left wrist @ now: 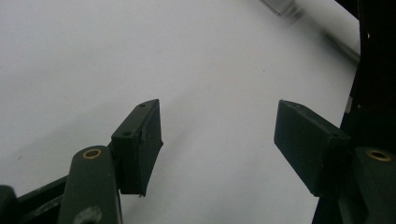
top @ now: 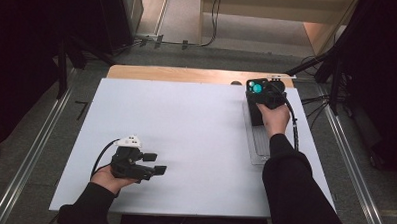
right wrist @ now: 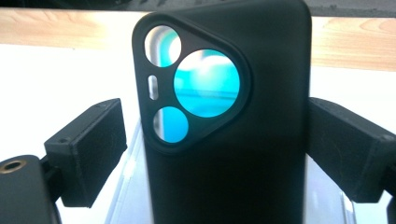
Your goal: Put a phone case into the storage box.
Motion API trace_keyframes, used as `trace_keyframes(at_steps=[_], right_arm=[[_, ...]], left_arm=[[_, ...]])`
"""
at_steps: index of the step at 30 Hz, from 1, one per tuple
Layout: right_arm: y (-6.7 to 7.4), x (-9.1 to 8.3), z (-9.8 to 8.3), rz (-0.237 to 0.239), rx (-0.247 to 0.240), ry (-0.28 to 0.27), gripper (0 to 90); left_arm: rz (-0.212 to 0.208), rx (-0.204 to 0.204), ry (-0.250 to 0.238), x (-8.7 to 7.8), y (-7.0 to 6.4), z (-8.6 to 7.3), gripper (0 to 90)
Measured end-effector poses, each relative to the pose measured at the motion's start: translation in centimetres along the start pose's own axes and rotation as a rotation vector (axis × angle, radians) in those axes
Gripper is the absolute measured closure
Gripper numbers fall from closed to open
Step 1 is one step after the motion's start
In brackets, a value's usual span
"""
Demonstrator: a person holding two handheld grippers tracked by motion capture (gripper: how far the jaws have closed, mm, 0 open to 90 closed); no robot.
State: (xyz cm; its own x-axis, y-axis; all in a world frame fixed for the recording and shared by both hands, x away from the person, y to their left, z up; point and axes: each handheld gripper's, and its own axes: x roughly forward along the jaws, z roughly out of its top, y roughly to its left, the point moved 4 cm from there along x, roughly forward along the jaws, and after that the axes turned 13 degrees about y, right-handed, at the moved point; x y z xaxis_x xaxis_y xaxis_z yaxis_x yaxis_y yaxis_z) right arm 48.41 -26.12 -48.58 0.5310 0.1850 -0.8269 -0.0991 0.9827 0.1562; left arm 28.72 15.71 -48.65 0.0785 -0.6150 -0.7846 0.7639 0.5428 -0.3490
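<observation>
A black phone case (right wrist: 261, 70) with a three-cornered camera cutout stands upright between the jaws of my right gripper (right wrist: 217, 140). Teal shows through its holes. The left pad (right wrist: 88, 149) stands a little apart from the case's edge, while the right pad (right wrist: 345, 144) is at its other edge. In the high view the right gripper (top: 262, 94) is at the table's far right with the case (top: 254, 85) in front of it. My left gripper (top: 154, 163) rests near the front left, open and with nothing between its fingers (left wrist: 140, 140).
A clear plastic tray (top: 259, 144) lies on the white sheet (top: 186, 121) under the right hand, and its edge (right wrist: 126, 196) shows below the case. A strip of bare wood (top: 188, 74) runs along the far edge. Cables and stands crowd the floor beyond.
</observation>
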Motion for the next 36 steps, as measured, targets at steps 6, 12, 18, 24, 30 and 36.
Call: trace_keyframes(at_steps=[6,12,18,24,30,36], right_arm=[[-0.2,-0.1,0.1,0.024,-0.01,-0.016,0.3],[-0.3,-0.6,0.2,0.026,-0.014,-0.013,0.0],[0.1,-1.8,0.2,0.044,-0.04,-0.024,0.0],[1.2,-3.3,0.3,0.084,-0.066,-0.026,0.0],[3.0,-4.2,-0.1,0.158,-0.105,-0.018,0.0],[4.8,-4.7,-0.6,0.225,-0.13,-0.003,0.0]], left_arm=[[-0.002,-0.003,-0.001,0.0,0.1,0.0,32.3],[-0.003,-0.005,-0.003,0.0,0.1,0.0,32.3],[-0.005,-0.012,-0.006,0.0,0.2,0.1,32.3],[-0.003,-0.017,-0.011,-0.1,0.4,0.1,32.3],[-0.003,-0.021,-0.009,-0.2,0.5,0.1,32.3],[-0.003,-0.029,-0.012,-0.2,0.6,0.1,32.3]])
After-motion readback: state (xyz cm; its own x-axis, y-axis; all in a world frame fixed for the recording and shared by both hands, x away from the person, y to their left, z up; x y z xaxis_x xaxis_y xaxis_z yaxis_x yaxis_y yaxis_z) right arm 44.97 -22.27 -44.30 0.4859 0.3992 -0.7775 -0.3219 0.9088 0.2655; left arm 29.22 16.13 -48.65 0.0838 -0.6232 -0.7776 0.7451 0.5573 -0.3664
